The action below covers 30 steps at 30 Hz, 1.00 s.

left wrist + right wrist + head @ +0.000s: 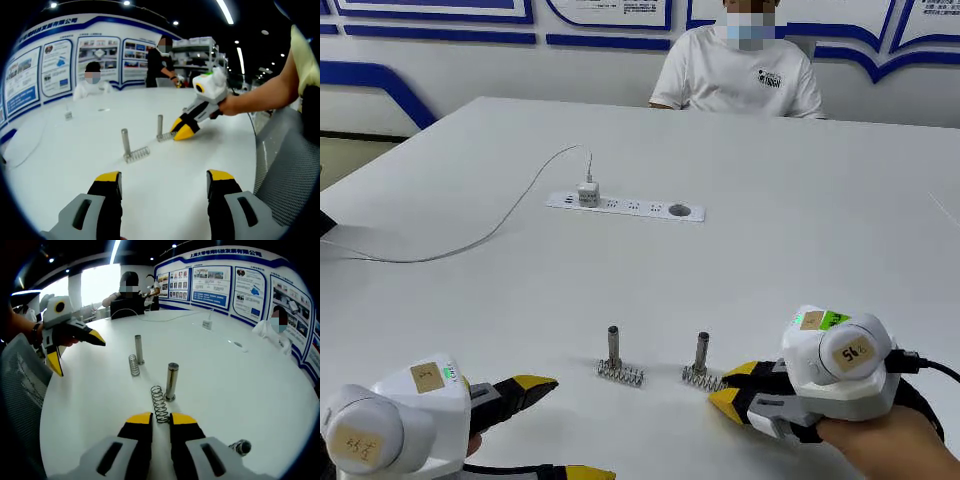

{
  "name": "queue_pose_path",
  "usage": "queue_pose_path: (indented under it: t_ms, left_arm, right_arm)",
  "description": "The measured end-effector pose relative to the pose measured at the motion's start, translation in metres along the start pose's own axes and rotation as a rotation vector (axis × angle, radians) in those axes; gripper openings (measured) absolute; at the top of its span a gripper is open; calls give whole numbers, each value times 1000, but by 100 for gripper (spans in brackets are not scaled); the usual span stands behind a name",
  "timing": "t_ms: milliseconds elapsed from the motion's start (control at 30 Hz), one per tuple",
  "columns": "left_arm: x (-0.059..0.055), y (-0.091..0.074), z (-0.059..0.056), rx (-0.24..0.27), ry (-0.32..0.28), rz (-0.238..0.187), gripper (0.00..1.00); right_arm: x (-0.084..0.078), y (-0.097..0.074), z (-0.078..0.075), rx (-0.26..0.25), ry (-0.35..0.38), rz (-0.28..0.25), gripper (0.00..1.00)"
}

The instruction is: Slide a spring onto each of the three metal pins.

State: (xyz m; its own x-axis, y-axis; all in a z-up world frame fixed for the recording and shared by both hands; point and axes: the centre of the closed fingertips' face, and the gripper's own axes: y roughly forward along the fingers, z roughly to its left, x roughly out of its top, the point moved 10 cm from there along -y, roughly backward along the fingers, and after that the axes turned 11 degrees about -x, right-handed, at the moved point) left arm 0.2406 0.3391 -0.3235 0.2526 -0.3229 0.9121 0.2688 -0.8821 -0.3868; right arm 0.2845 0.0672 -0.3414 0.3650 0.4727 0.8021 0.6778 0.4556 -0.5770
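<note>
Low over the table point(770, 250), right tongs point(161, 418) pinch a spring point(158, 400) beside a pin point(171, 381); left tongs point(165, 175) hover spread.

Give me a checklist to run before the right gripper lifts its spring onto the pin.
1. Right gripper jaws closed on the right spring at its end: ok.
2. Right pin upright, top bare: ok.
3. Left pin upright, left spring lying at its base: ok.
4. Left gripper jaws open, clear of both pins: ok.
5. Small metal piece beside the right gripper is the third pin: cannot tell.
</note>
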Motion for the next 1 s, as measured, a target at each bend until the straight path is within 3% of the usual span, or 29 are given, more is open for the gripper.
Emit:
queue_pose_path:
  t_ms: [333, 700, 1000]
  left_arm:
    - [-1, 1, -2, -4, -1, -3, 70]
    - [5, 8, -4, -37, 26, 5, 68]
    - [11, 19, -6, -79, 68, 19, 66]
  right_arm:
    - [2, -2, 3, 2, -17, 10, 12]
    - [17, -16, 7, 16, -38, 4, 12]
    - [30, -31, 20, 53, -70, 5, 12]
